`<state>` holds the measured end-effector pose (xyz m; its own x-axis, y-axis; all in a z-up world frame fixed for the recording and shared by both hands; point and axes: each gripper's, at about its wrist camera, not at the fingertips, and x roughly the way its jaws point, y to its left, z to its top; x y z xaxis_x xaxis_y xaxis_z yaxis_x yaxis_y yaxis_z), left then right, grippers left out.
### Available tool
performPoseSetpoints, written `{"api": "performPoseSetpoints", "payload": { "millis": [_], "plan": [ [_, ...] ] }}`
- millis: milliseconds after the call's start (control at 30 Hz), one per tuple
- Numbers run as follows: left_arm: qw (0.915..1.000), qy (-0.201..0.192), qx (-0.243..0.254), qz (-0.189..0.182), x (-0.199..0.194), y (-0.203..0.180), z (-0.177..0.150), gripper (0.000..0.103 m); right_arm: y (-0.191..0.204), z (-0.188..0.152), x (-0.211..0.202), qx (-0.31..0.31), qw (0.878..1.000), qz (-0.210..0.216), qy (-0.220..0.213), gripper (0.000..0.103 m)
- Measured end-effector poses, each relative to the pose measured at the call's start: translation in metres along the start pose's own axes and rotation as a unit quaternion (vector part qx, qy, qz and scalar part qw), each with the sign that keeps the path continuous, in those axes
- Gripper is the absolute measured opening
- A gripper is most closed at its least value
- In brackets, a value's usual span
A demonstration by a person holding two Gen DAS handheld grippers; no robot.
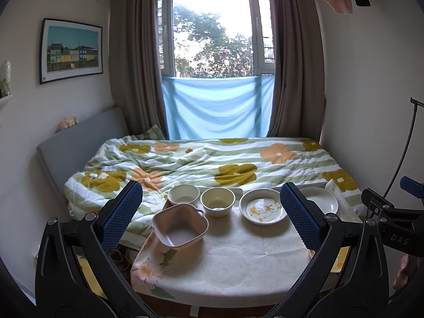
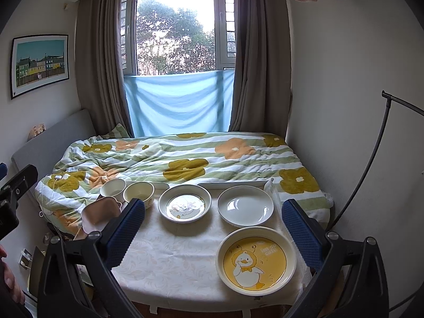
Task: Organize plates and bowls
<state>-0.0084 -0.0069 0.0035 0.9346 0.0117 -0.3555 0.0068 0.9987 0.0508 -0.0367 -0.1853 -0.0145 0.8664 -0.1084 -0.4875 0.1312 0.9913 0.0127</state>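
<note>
On a small table (image 1: pixel 238 259) with a pale floral cloth stand a pink square bowl (image 1: pixel 180 225), a white bowl (image 1: pixel 183 194), a cream bowl (image 1: pixel 217 201), a duck-pattern plate (image 1: pixel 263 210) and a plain white plate (image 1: pixel 319 201). The right wrist view adds a yellow duck plate (image 2: pixel 256 260) at the front right, with the plain white plate (image 2: pixel 245 206) and patterned plate (image 2: pixel 184 203) behind it. My left gripper (image 1: pixel 212 217) hangs open above the table's front, holding nothing. My right gripper (image 2: pixel 213 229) is open too, above the front right.
The table (image 2: pixel 172 259) butts against a bed with a flowered quilt (image 1: pixel 212 161). A grey headboard (image 1: pixel 69 143) stands left, a wall and a black lamp stand (image 2: pixel 371 159) right. A white tray edge (image 2: pixel 233 184) lies behind the plates. A person's hand (image 2: pixel 10 283) shows at the left.
</note>
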Motion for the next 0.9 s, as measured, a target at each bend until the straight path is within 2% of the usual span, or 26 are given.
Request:
{"api": "performPoseSetpoints", "payload": {
  "millis": [700, 900],
  "plan": [
    [1.0000, 0.001, 0.003, -0.003, -0.002, 0.001, 0.000, 0.103, -0.001, 0.000, 0.003, 0.001, 1.000, 0.002, 0.002, 0.103],
    [0.9984, 0.043, 0.014, -0.035, 0.019, -0.003, 0.005, 0.103, -0.007, 0.000, 0.011, 0.007, 1.000, 0.006, 0.026, 0.103]
  ]
}}
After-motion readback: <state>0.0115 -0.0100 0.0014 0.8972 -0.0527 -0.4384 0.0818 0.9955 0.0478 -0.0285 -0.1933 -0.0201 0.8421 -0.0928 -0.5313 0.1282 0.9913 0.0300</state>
